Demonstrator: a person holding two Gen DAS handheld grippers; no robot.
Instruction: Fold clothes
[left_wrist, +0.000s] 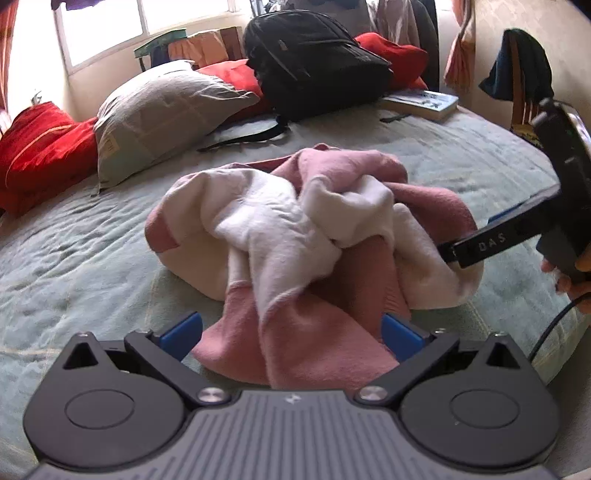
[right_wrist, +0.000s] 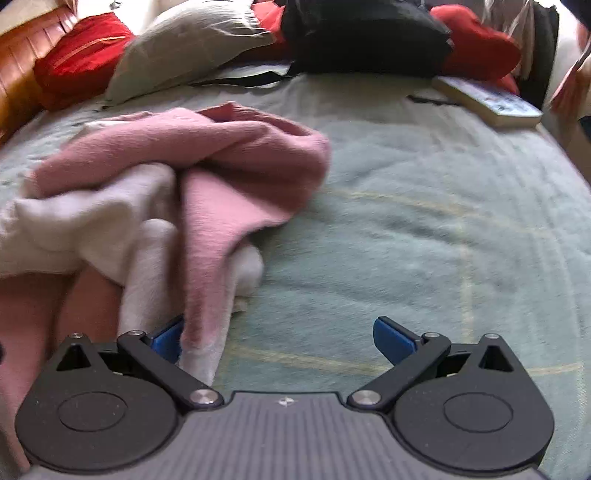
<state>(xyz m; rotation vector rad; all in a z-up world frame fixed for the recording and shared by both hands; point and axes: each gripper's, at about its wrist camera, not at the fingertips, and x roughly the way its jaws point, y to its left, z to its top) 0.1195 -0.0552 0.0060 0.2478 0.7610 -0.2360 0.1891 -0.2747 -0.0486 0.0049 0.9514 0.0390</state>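
Note:
A crumpled pink and white garment (left_wrist: 310, 229) lies in a heap on the pale green bedspread (left_wrist: 74, 258). My left gripper (left_wrist: 291, 332) is open, its blue pads on either side of the garment's near pink edge. The right gripper (left_wrist: 448, 254) reaches into the heap's right side in the left wrist view. In the right wrist view the right gripper (right_wrist: 284, 339) is open; a pink and white fold of the garment (right_wrist: 177, 184) hangs by its left pad (right_wrist: 166, 338), not clamped.
A grey pillow (left_wrist: 162, 114), red cushions (left_wrist: 44, 147), a black backpack (left_wrist: 314, 62) and a book (left_wrist: 421, 103) lie at the far side of the bed. A chair with dark clothing (left_wrist: 521, 66) stands at the right. Bare bedspread (right_wrist: 424, 221) lies right of the garment.

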